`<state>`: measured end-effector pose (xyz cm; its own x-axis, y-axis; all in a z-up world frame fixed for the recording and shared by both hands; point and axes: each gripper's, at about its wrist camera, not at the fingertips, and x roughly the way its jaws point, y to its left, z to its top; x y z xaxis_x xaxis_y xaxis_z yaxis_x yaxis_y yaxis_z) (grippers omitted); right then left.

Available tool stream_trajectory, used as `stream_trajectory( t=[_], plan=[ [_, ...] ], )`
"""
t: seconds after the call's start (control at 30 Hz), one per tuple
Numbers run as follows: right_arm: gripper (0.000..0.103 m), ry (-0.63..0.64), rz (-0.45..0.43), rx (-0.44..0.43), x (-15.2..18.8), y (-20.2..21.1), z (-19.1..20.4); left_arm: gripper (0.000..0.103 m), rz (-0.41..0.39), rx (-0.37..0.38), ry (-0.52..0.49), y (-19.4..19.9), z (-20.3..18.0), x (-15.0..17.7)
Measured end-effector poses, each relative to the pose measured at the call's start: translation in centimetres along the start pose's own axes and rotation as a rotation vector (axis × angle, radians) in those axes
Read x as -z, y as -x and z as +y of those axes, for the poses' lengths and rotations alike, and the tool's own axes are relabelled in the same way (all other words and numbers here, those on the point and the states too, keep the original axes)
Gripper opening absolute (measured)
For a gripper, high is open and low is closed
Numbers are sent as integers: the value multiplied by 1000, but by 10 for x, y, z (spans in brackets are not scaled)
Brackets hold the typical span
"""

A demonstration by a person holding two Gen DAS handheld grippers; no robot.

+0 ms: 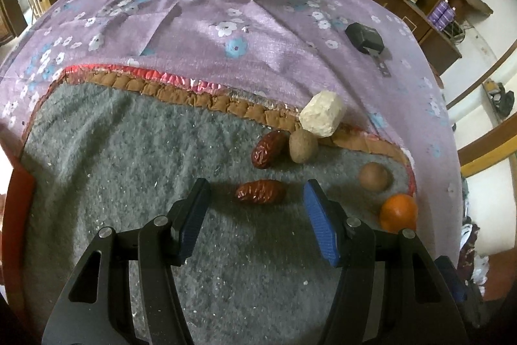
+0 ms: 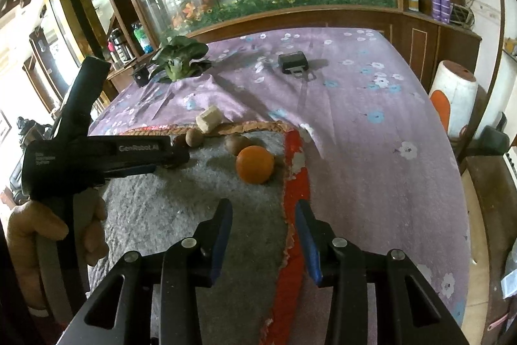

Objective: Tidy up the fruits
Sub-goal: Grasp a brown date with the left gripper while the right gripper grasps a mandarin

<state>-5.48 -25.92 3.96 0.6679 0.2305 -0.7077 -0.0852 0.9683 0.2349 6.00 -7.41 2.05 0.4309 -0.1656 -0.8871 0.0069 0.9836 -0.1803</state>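
We hold the left tongs (image 1: 255,209) wide apart and empty over the grey mat (image 1: 113,151), with the near red date (image 1: 260,191) just beyond the tips. The right tongs (image 2: 263,231) stand partly apart, empty, short of the orange (image 2: 254,164). We judge the step as approach. Next, lower the left tongs around the date. Further back lie a second date (image 1: 269,148) and two brown fruits (image 1: 303,145).

Two wrinkled red dates lie on the grey mat: the near date (image 1: 260,191) lies crosswise, the far date (image 1: 269,148) slanted, just beside a brown kiwi (image 1: 302,145). To the right sit a round brown fruit (image 1: 374,176) and, nearer, an orange (image 1: 398,213).
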Motion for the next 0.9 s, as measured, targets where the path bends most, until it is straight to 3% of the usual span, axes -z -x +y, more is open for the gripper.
stream_trajectory(
  t=[0.1,0.2,0.23,0.43,0.63,0.7,0.77,0.9],
  plan=[
    [39,5,2,-1,-2,-3,2,59,-12,-17,-31,-2,-5,0],
    [39,11,12,3,-7,-9,4,33,-42,-52,-43,-3,-1,1],
    [40,18,21,7,-10,-14,7,32,-42,-41,-44,-2,2,1],
    [41,60,50,25,-23,-35,17,32,-36,18,-54,11,20,5],
    [42,114,109,95,-31,-71,19,32,30,131,7,19,43,3],
    [36,116,97,98,-31,-75,17,32,29,133,8,23,46,4],
    [35,92,70,45,-31,-62,16,32,19,130,6,30,49,6],
    [35,111,51,28,-21,-45,28,32,-9,102,-18,43,56,16]
  ],
)
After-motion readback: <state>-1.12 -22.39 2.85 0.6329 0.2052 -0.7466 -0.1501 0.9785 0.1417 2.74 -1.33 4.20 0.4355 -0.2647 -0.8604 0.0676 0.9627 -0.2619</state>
